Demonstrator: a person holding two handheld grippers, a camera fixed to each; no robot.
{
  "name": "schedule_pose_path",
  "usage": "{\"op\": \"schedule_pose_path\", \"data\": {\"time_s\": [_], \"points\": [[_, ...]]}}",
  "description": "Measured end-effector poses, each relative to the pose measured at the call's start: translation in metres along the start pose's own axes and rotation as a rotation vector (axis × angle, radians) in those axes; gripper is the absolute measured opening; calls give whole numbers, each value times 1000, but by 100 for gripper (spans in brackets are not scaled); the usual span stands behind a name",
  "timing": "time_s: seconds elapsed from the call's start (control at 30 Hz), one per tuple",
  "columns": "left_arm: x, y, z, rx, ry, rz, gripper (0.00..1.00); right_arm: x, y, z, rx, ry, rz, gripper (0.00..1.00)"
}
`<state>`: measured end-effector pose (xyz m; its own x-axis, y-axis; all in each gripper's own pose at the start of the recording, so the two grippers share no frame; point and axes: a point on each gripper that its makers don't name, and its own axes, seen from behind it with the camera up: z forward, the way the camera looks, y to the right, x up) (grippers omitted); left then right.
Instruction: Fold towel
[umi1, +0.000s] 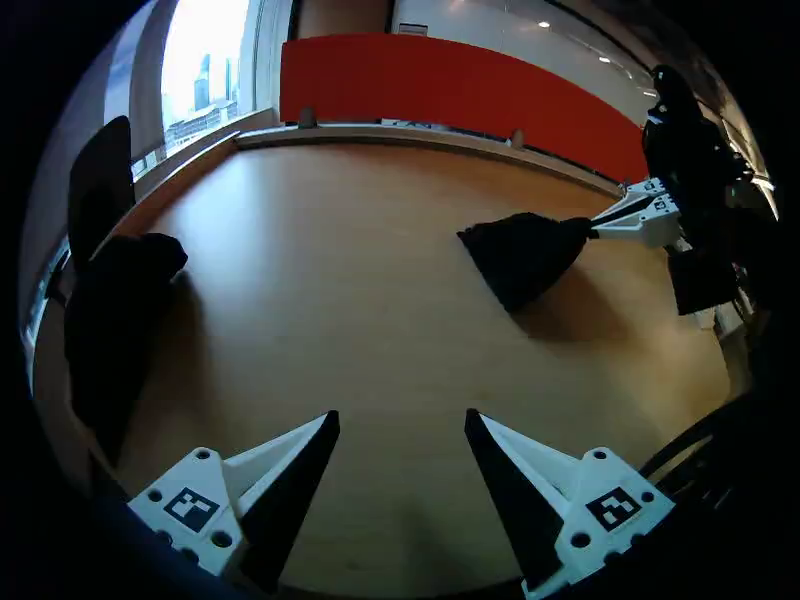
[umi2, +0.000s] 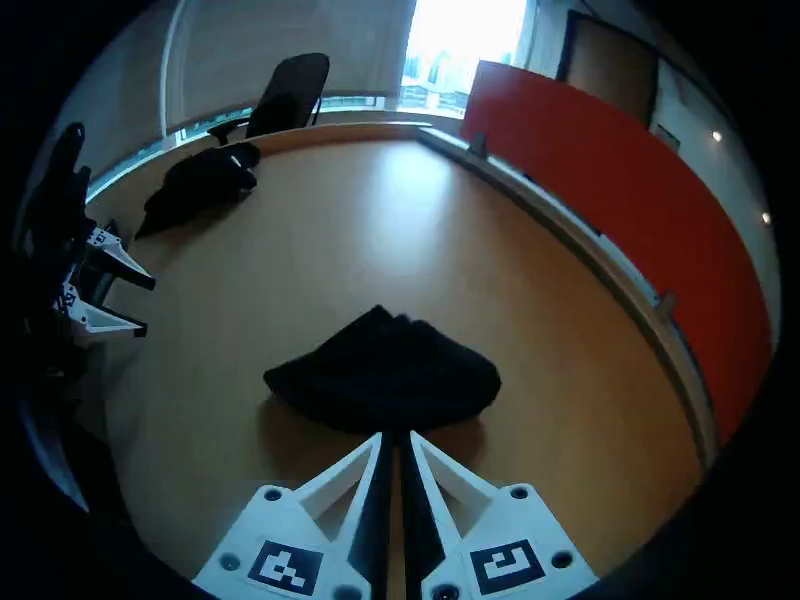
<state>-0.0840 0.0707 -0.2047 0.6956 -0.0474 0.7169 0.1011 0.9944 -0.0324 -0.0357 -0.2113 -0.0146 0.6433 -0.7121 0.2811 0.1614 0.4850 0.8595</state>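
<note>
A broad wooden tabletop (umi1: 330, 290) carries a black towel (umi2: 385, 375), bunched in a soft heap near its middle; the right gripper (umi2: 393, 440) has its fingers pinched narrow on the towel's near edge; the left gripper (umi1: 400, 425) hangs with fingers wide apart; limp and light, the towel looks best taken by a corner.

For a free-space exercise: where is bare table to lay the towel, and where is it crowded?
Bare table between the left gripper and the towel, and beside the red partition. Crowded by the chair, where a dark cloth pile lies.
</note>
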Motion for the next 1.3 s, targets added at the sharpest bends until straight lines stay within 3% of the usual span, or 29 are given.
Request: {"op": "schedule_pose_path", "data": {"time_s": [0.27,0.47,0.97,1.3], "points": [[7,2,-3,-6,14,7,93,46,27,-18,-36,53,-74,4],[11,2,-3,-11,21,12,93,63,44,-39,-58,72,-110,4],[19,10,-5,-38,30,39,93,50,83,-84,-130,39,-141,4],[22,11,-5,-54,30,48,93,40,100,-105,-153,38,-90,4]]}}
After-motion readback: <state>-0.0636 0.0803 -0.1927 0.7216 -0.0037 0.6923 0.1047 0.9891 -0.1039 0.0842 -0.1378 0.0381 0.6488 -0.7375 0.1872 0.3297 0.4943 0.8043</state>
